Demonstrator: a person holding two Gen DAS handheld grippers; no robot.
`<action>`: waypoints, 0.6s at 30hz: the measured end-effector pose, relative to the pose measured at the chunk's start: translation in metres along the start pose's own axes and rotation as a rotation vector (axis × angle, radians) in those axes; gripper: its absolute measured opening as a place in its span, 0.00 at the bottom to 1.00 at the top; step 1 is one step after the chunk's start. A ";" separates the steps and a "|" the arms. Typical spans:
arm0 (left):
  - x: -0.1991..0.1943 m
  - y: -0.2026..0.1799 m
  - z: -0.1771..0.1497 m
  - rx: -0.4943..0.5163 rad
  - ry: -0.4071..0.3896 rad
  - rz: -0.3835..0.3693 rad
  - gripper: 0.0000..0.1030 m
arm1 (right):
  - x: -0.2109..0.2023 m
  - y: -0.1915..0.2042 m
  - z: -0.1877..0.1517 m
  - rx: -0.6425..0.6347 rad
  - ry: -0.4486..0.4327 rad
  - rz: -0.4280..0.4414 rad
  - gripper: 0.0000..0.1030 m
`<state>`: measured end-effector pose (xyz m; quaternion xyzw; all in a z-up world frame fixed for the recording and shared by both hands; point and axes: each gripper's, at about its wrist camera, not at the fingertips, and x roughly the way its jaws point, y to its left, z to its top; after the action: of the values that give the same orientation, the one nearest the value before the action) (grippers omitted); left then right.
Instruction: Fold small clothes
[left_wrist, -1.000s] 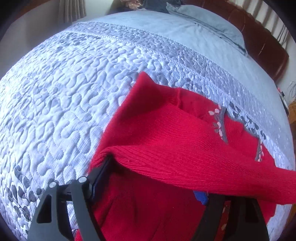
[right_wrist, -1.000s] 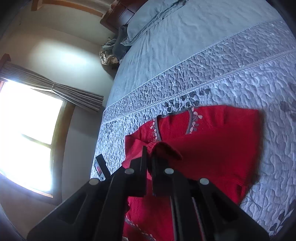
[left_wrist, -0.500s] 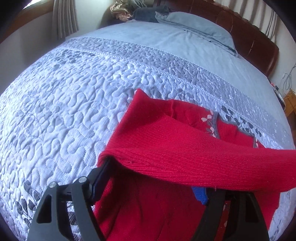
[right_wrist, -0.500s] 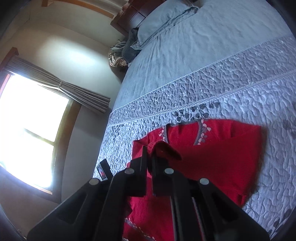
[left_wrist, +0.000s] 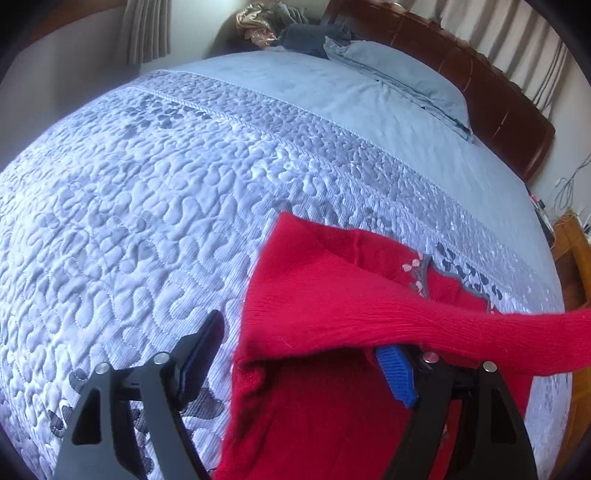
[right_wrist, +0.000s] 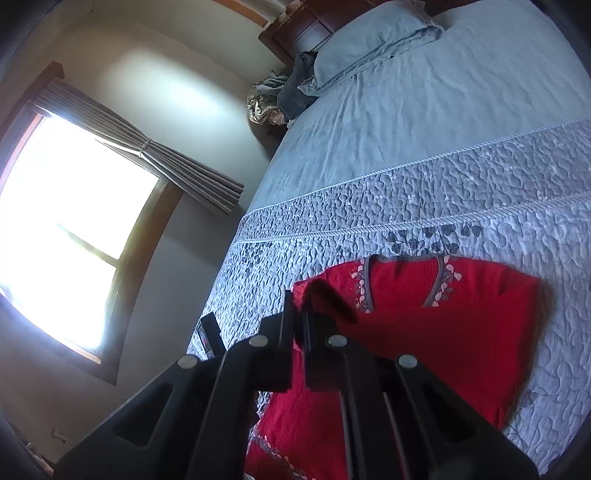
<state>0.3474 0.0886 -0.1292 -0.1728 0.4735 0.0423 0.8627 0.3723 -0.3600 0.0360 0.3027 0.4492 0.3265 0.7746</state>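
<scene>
A red knit sweater (left_wrist: 325, 280) with a grey, flower-trimmed neckline (right_wrist: 402, 284) lies flat on the quilted blue bedspread (left_wrist: 147, 206). One sleeve (left_wrist: 424, 325) is lifted and stretched across its body. My right gripper (right_wrist: 298, 302) is shut on that sleeve's cuff (right_wrist: 314, 295), holding it above the sweater. My left gripper (left_wrist: 299, 339) hangs over the sweater's lower left part with its jaws opening. Its left finger (left_wrist: 201, 350) stands clear over the quilt, and the sleeve drapes across the blue-padded right finger (left_wrist: 395, 373). Neither pad presses the cloth.
A blue pillow (left_wrist: 399, 70) and a dark wooden headboard (left_wrist: 491, 96) are at the far end of the bed. Bundled clothes (left_wrist: 280, 29) lie beside the pillow. A bright window (right_wrist: 66, 240) with tied curtains (right_wrist: 177, 166) lies past the bed's left edge. A wooden nightstand (left_wrist: 574, 258) stands right.
The left gripper rose and drew back; its left finger slipped out from under the sleeve fold. The right gripper lifted higher, cuff still gripped, and the sleeve stretched further right.
</scene>
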 end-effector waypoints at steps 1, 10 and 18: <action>0.002 0.000 -0.001 0.013 0.008 0.000 0.80 | 0.001 -0.005 -0.001 0.008 0.000 -0.018 0.03; -0.010 0.011 -0.007 0.015 -0.021 0.011 0.85 | -0.002 -0.038 -0.018 0.072 -0.007 -0.020 0.03; -0.007 0.017 -0.043 0.163 0.075 0.047 0.85 | 0.024 -0.071 -0.069 0.137 0.085 -0.071 0.03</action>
<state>0.3048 0.0905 -0.1490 -0.0925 0.5113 0.0174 0.8542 0.3364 -0.3722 -0.0591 0.3247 0.5135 0.2800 0.7433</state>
